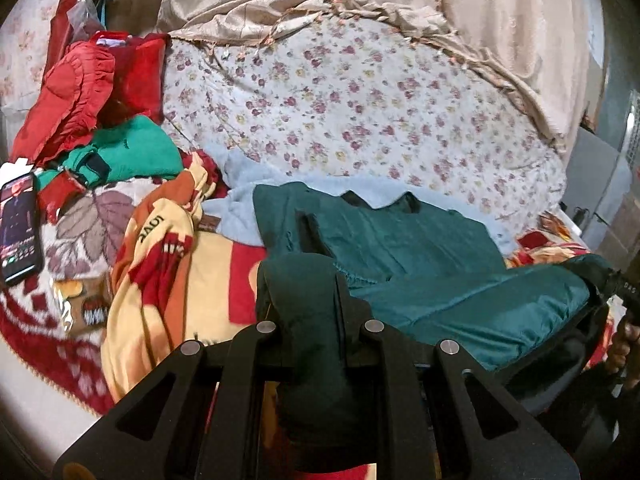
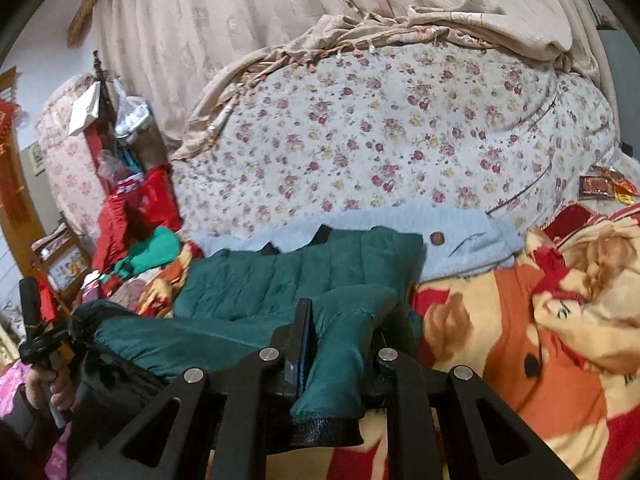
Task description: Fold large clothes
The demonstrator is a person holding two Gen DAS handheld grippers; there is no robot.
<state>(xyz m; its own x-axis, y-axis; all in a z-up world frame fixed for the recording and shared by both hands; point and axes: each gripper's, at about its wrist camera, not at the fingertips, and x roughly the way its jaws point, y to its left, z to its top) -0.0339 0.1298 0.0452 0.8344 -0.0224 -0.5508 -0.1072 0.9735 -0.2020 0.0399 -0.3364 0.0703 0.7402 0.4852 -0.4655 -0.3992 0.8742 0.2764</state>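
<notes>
Green jacket (image 1: 420, 248) stretches sideways between left gripper (image 1: 316, 280) and right gripper (image 2: 340, 320); both pinch its sleeves tight.

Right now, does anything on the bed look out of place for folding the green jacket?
Yes. A phone lies screen-up on the blanket at the left, beside a heap of red and green clothes. The green jacket lies crumpled, partly folded.

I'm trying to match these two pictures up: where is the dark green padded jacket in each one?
Left wrist view: the green jacket lies centre to lower right, part of it pinched in the left tongs.
Right wrist view: it lies at lower centre-left, its sleeve clamped in the right tongs.
Shared landmark: the flowered quilt behind the jacket.
</notes>
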